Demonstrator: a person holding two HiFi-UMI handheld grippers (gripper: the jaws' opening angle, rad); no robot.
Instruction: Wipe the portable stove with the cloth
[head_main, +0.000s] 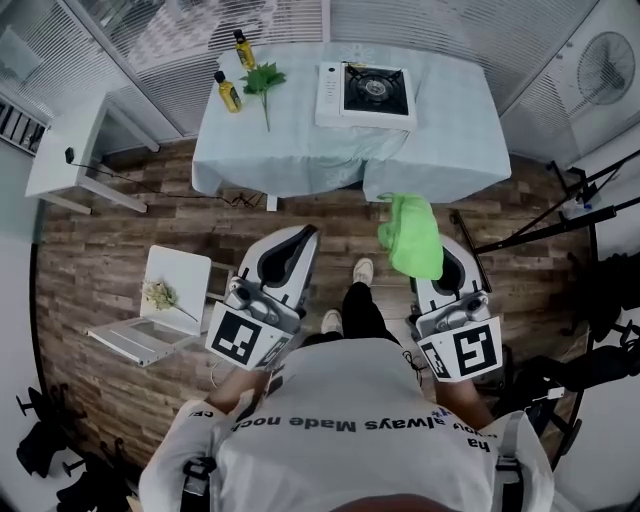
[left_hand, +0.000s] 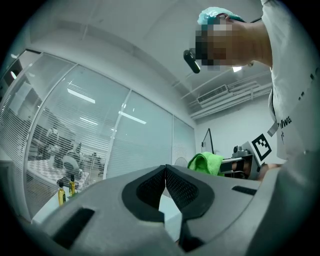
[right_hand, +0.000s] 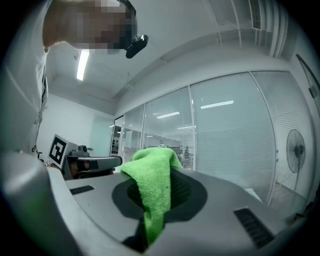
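Back from bench (head_main: 440, 150) | step: carrying | right tool (head_main: 447, 258) clenched on cloth (head_main: 412, 235) | left tool (left_hand: 165, 175) closed, empty | next, likely: walk up, lower cloth onto stove (head_main: 372, 92)

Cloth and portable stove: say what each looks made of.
The cloth is bright green with a fuzzy matte nap and hangs in soft folds, so likely microfibre or terry. The portable stove has a smooth white casing around a dark burner top, probably painted metal, but it is too small to be sure.
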